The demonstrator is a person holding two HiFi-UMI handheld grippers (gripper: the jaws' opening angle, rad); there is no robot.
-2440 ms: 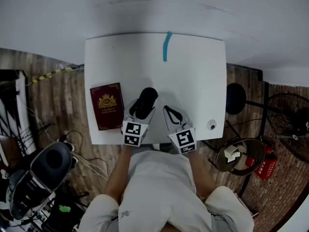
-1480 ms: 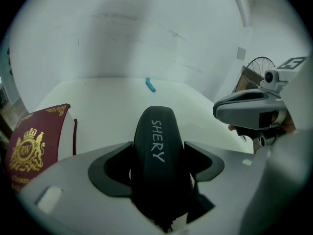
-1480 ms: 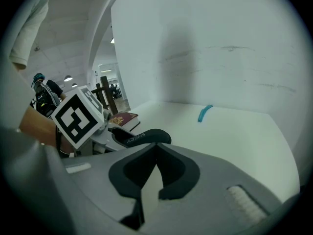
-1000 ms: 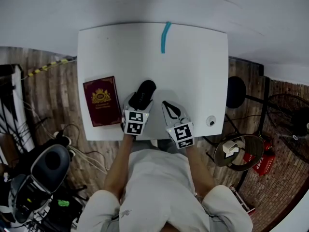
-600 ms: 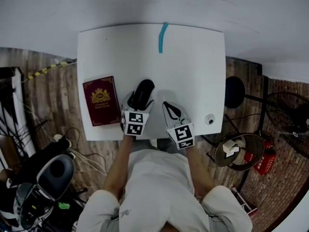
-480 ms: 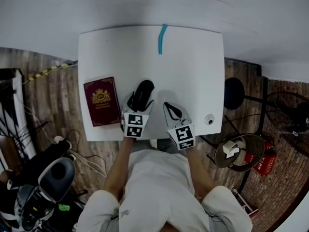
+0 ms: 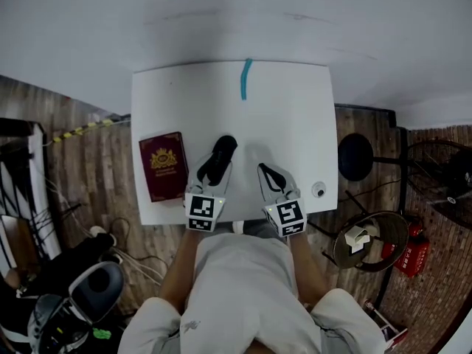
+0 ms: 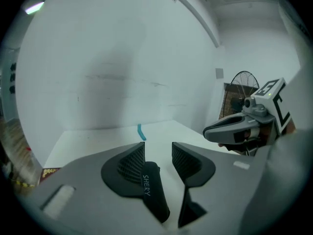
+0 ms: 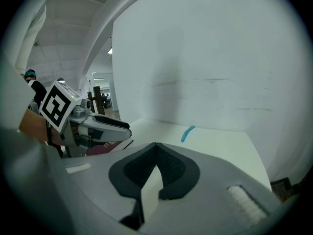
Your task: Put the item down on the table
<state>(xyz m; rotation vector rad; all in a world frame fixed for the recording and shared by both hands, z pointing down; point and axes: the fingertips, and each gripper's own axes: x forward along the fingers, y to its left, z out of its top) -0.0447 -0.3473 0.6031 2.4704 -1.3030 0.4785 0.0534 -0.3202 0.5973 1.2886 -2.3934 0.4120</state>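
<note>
The black case [image 7: 220, 153] is seen lying on the white counter [image 7: 295, 109], toward its 6 o'clock edge, with a red booklet [image 7: 164, 164] at the case's 9 o'clock. The left claw [image 8: 158, 153] is held over the case. Its jaws are partly apart and have just been closing, with nothing gripped. The right claw [image 9: 155, 155] is closed and empty.

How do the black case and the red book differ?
The black case is rounded; the red book is flat and rectangular with a gold crest. The case lies near the middle of the white table, the book at its left edge. Both lie on it.
</note>
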